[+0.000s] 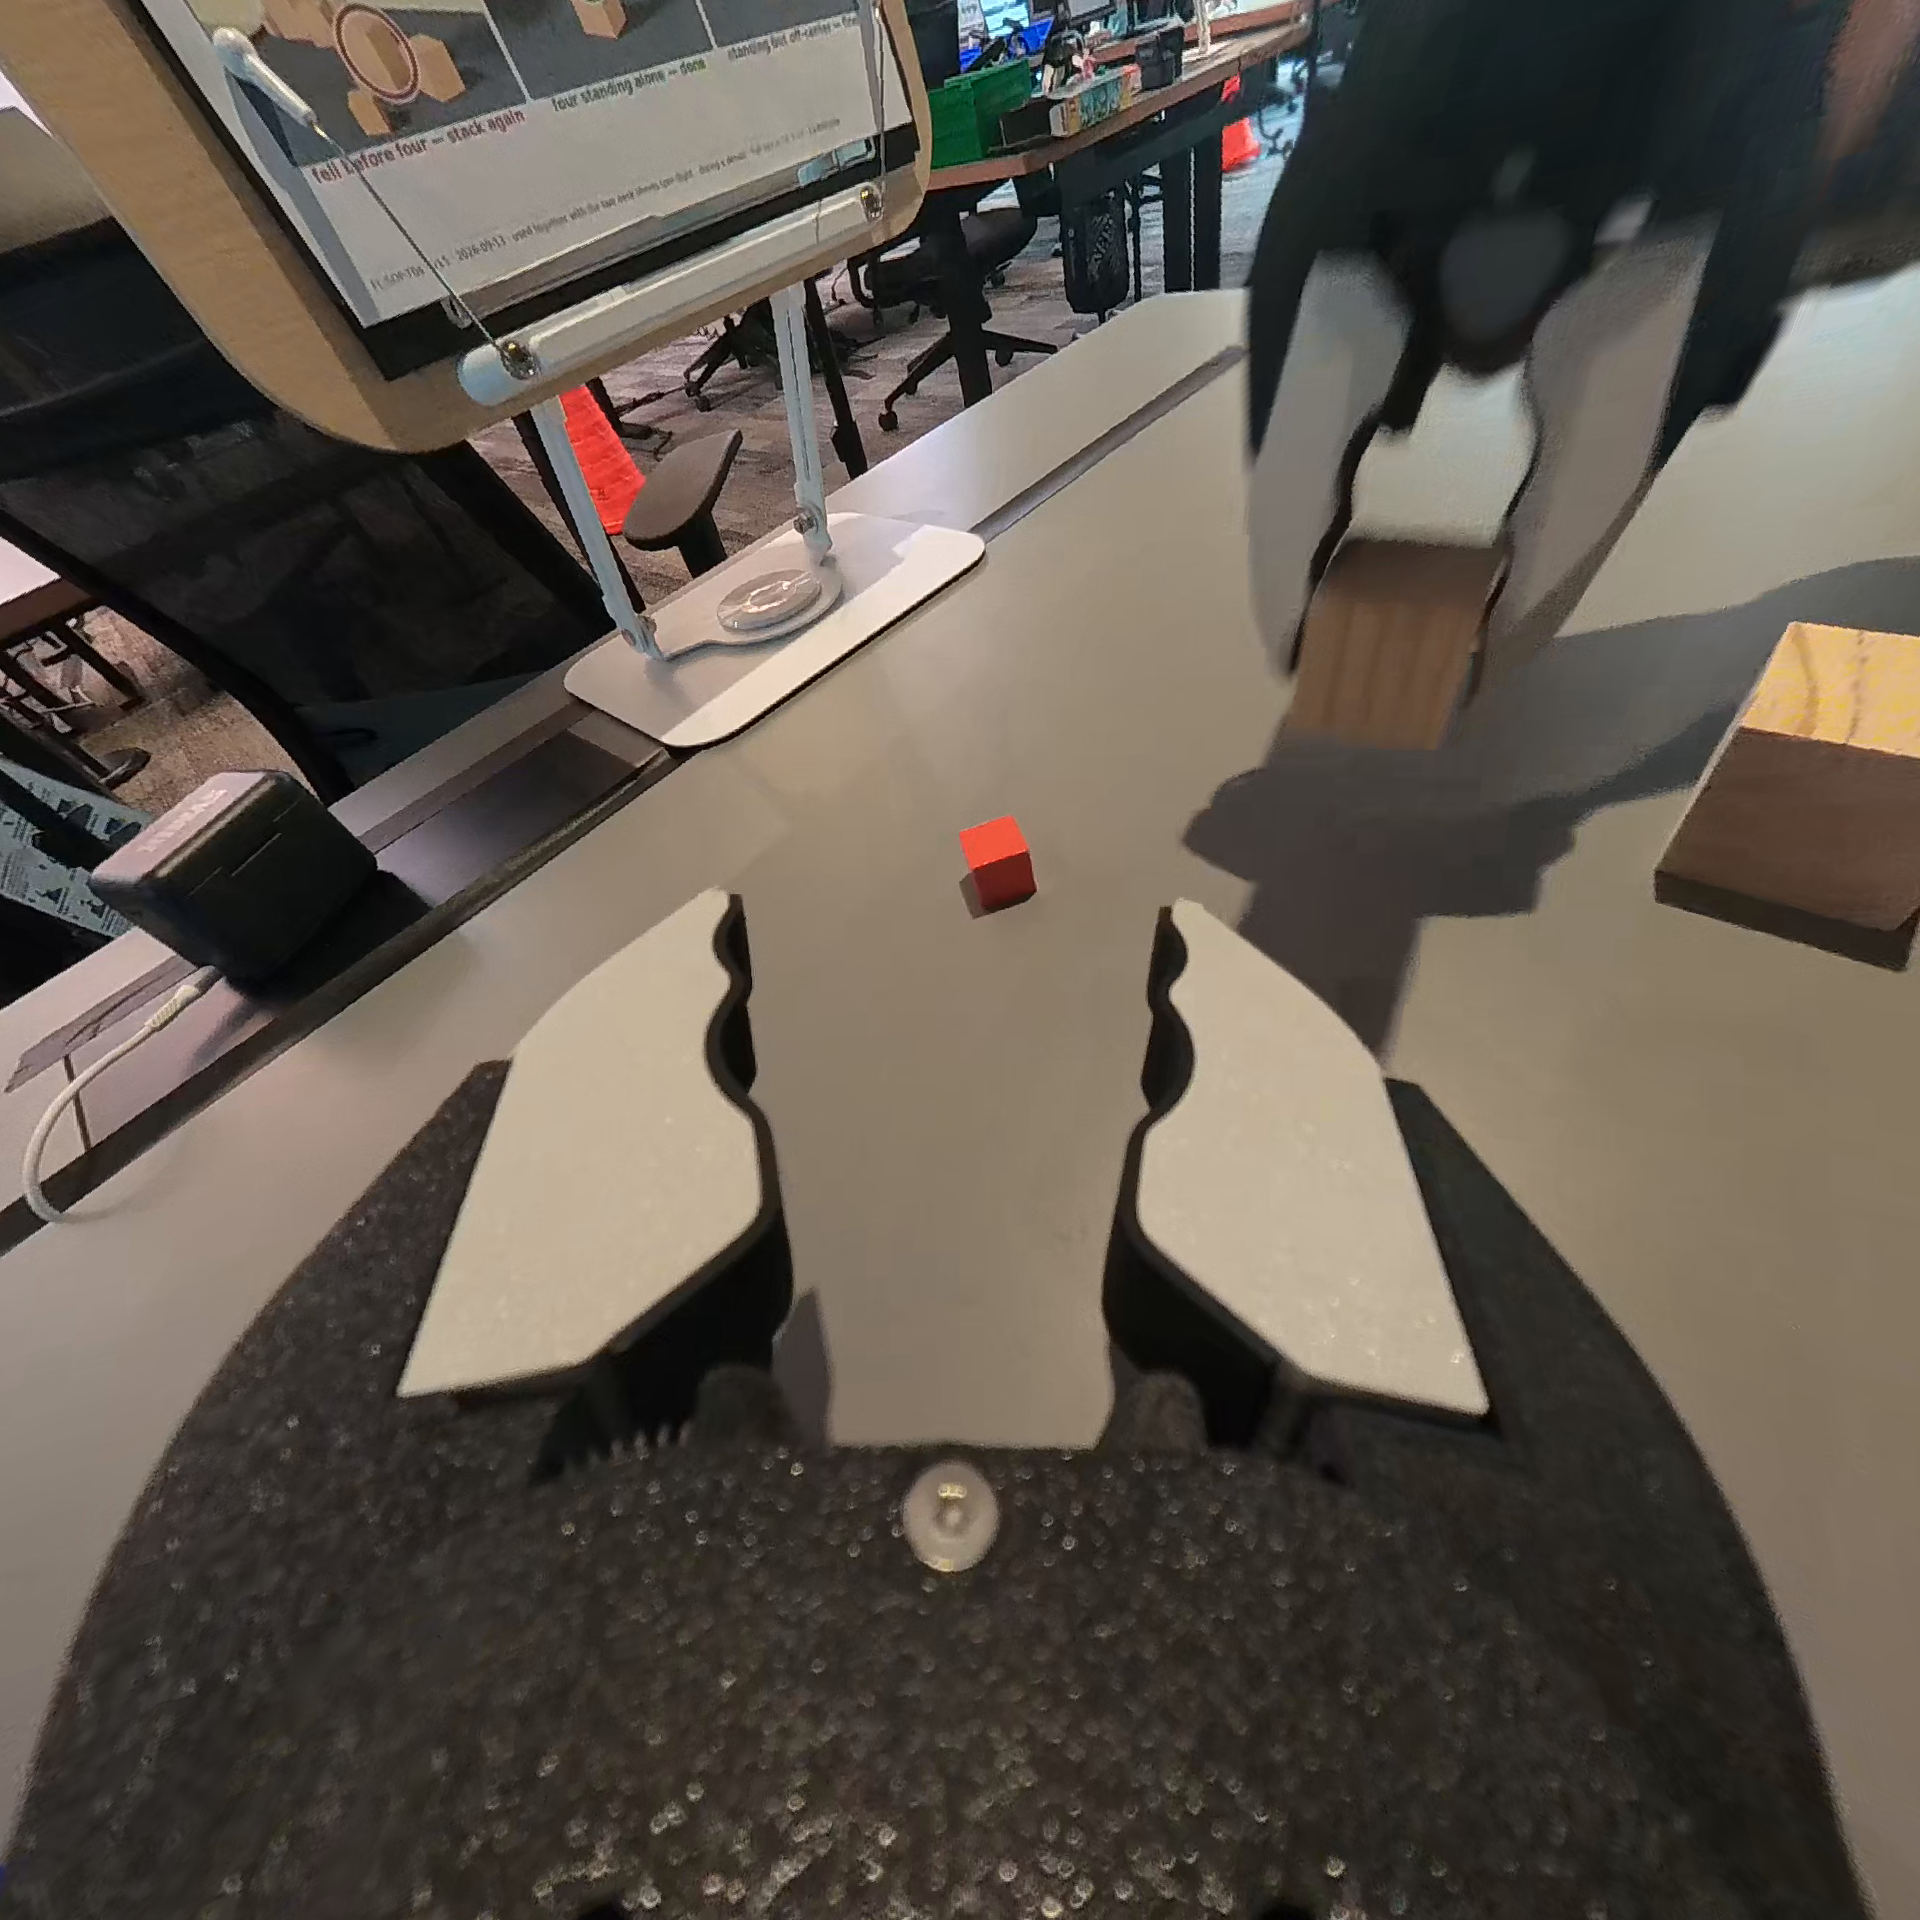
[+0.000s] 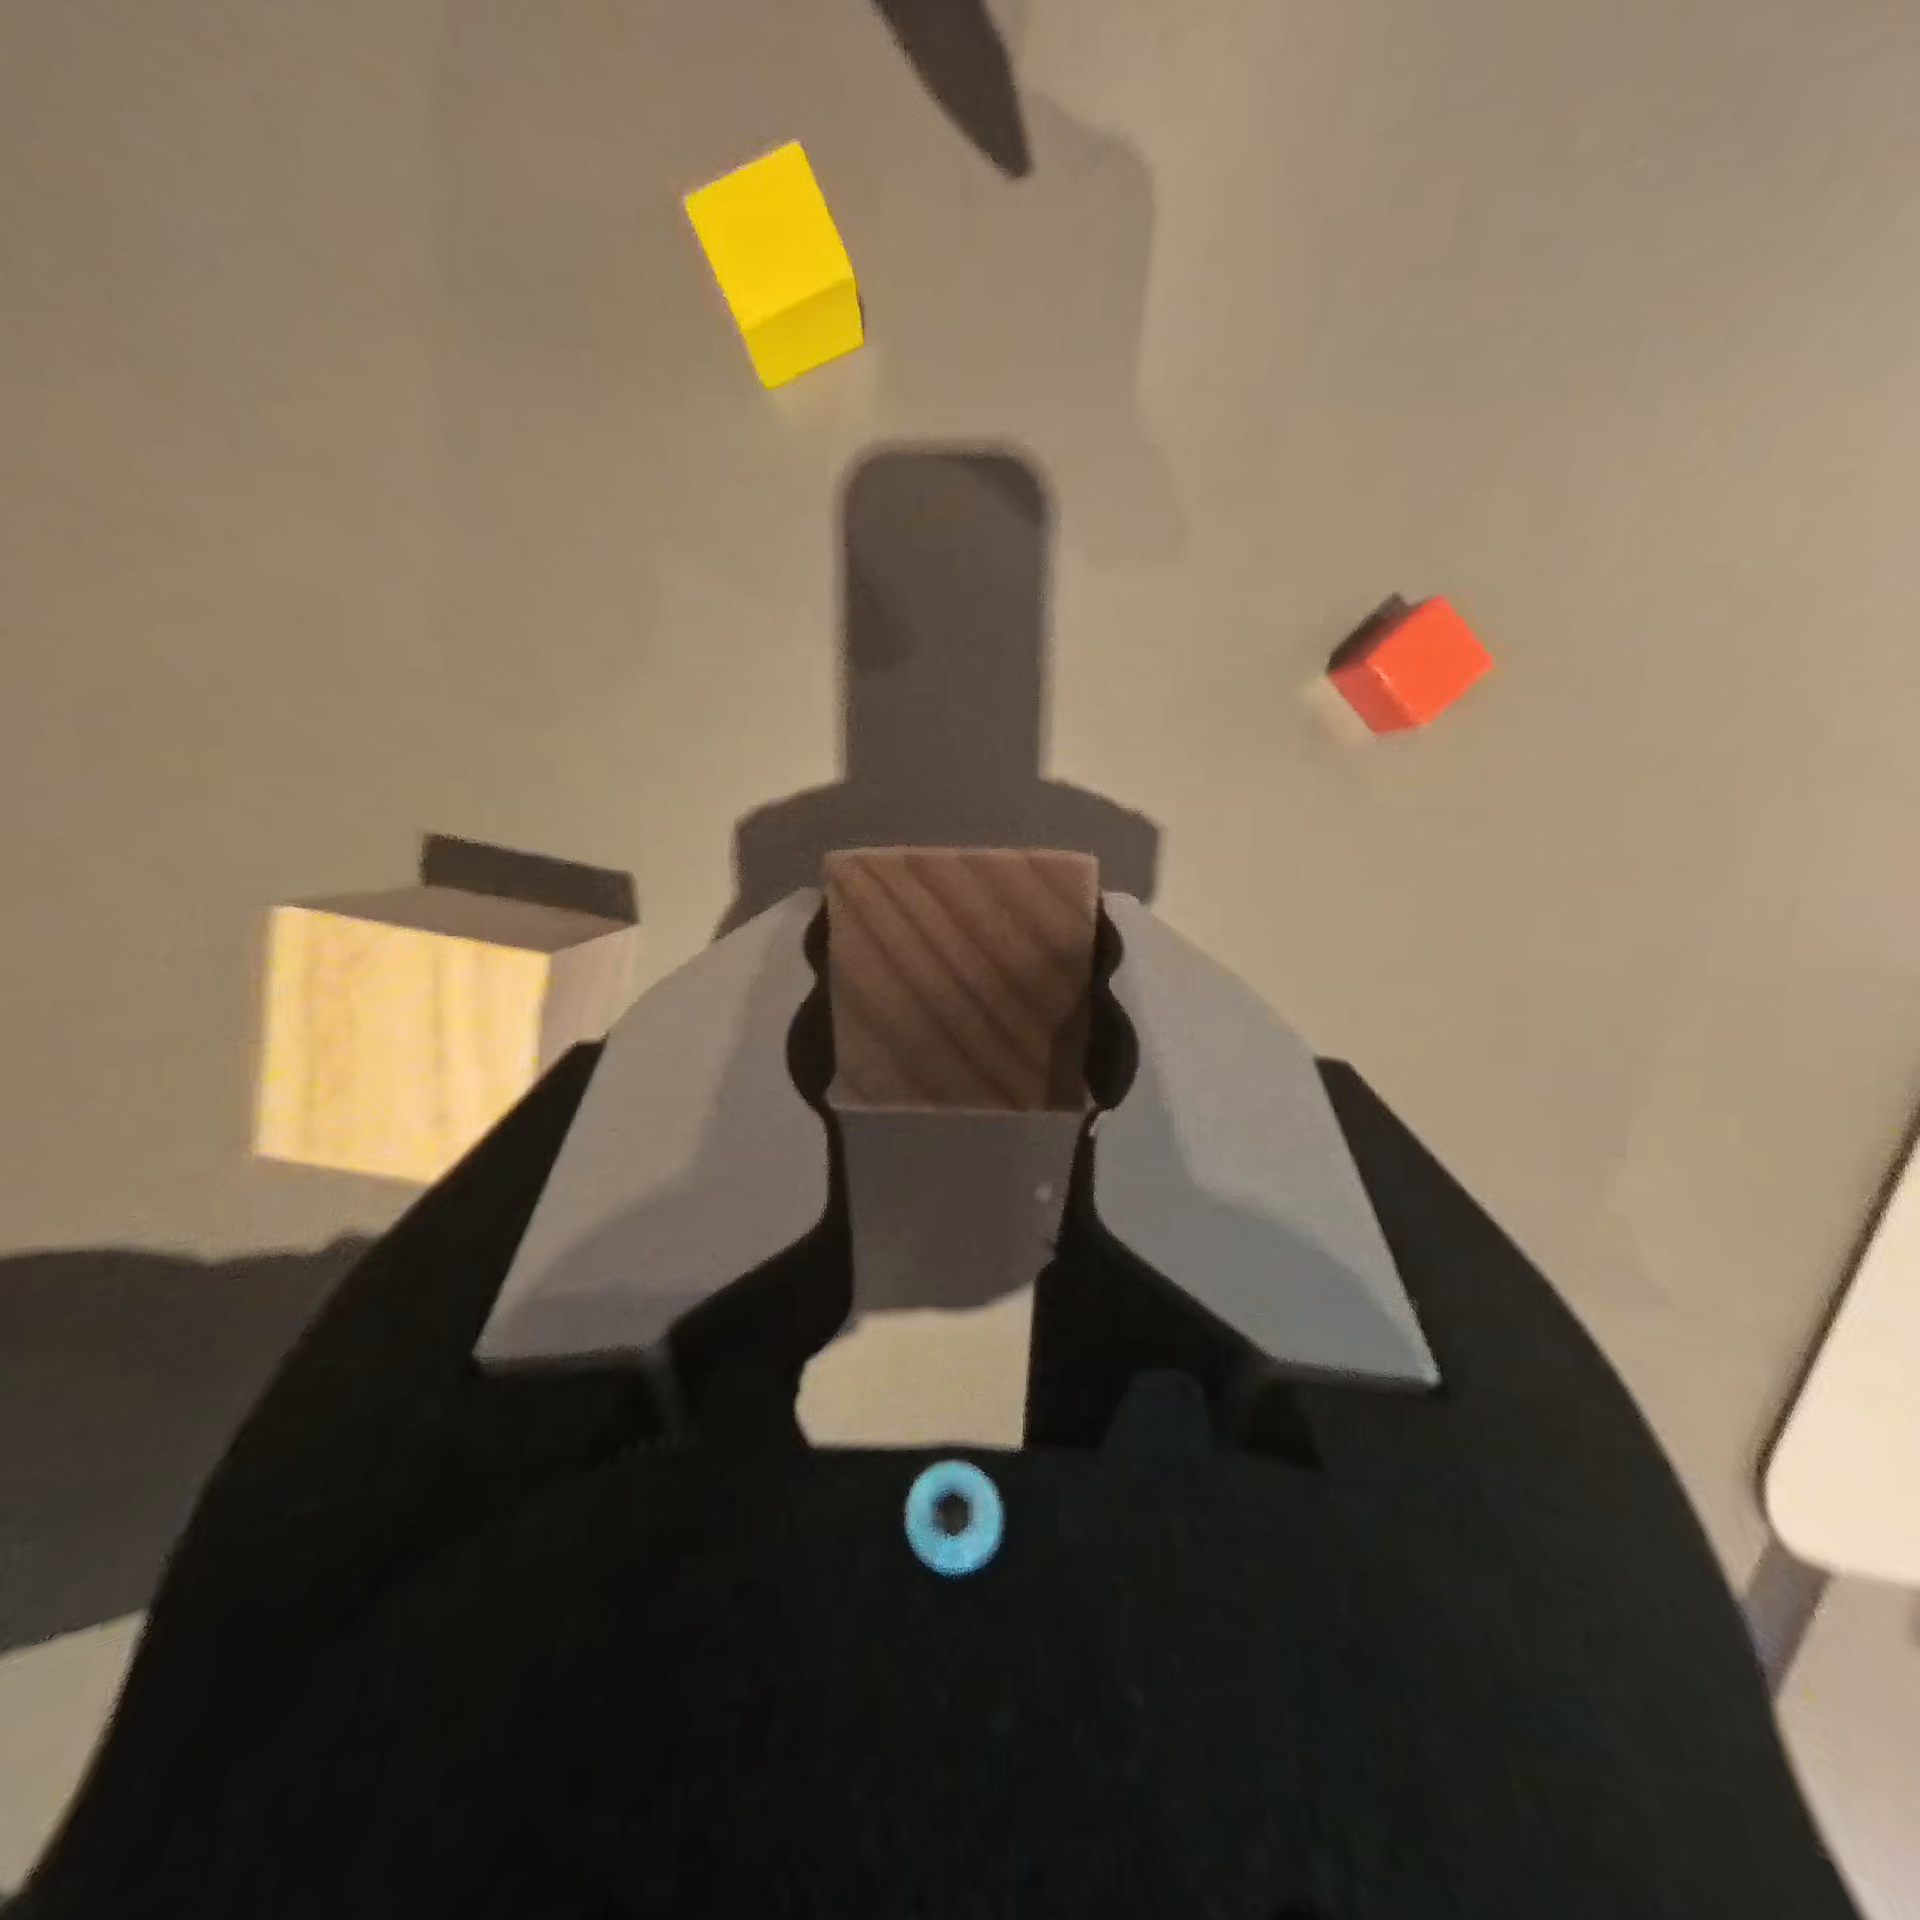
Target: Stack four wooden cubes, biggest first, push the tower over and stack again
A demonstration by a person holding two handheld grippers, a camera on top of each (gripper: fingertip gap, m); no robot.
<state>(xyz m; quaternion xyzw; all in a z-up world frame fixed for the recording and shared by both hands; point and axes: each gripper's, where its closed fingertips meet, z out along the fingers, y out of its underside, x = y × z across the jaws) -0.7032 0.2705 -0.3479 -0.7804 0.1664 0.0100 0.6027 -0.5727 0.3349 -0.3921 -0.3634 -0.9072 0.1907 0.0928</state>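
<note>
My right gripper (image 2: 961, 935) is shut on a dark brown wooden cube (image 2: 961, 982) and holds it above the grey table; it also shows in the left wrist view (image 1: 1392, 613), with the brown cube (image 1: 1387, 655) between its fingers. The big pale wooden cube (image 2: 400, 1039) sits on the table to the left and below; in the left wrist view it (image 1: 1818, 790) is at the right edge. A yellow cube (image 2: 774, 265) lies farther off. A small red cube (image 2: 1413, 665) lies to the right, also in the left wrist view (image 1: 995, 857). My left gripper (image 1: 951, 935) is open and empty, just short of the red cube.
A wooden-framed instruction board on a metal stand (image 1: 779, 634) stands at the table's far left edge. A black box (image 1: 234, 868) with a white cable sits at the left. A white object (image 2: 1849, 1403) is at the right edge. Office chairs and desks lie beyond.
</note>
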